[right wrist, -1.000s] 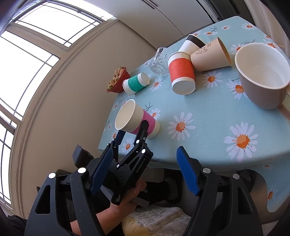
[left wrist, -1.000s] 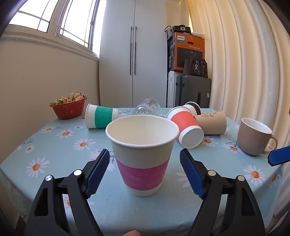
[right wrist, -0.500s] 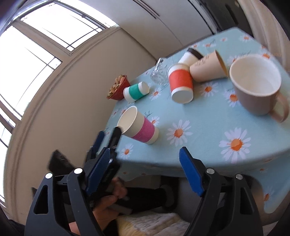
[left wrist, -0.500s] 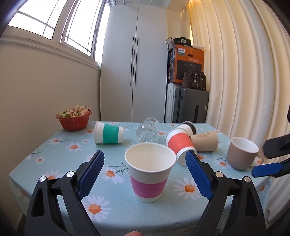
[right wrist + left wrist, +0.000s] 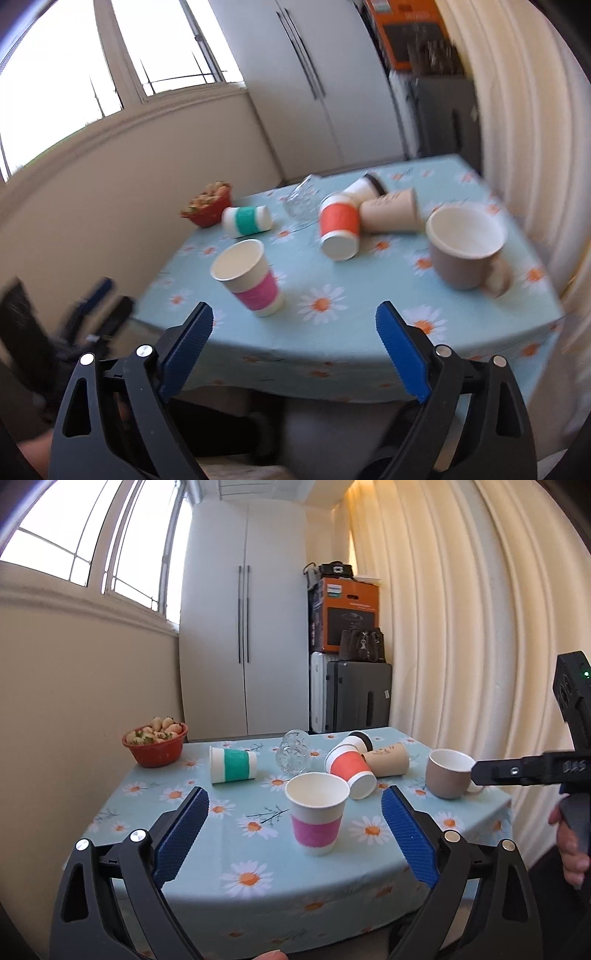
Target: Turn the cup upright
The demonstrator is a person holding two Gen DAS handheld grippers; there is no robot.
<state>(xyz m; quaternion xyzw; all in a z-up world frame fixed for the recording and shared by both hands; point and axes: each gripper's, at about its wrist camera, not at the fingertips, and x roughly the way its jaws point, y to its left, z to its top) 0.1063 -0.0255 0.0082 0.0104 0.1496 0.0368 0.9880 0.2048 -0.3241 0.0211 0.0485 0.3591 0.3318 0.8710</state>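
A pink-banded paper cup stands upright near the table's front edge; it also shows in the right wrist view. My left gripper is open and empty, back from the cup, which sits apart between its blue pads. My right gripper is open and empty, in front of the table edge. Lying on their sides are a green-banded cup, an orange-banded cup, a black-rimmed cup and a tan cup. A clear glass also lies on its side.
A brown mug stands upright at the right of the daisy tablecloth. A red bowl of fruit sits at the back left. Suitcases and a box stand behind the table, a curtain at the right.
My left gripper has drawn back and away from the upright pink cup. My right gripper has swung up and round to face the table, with motion blur.
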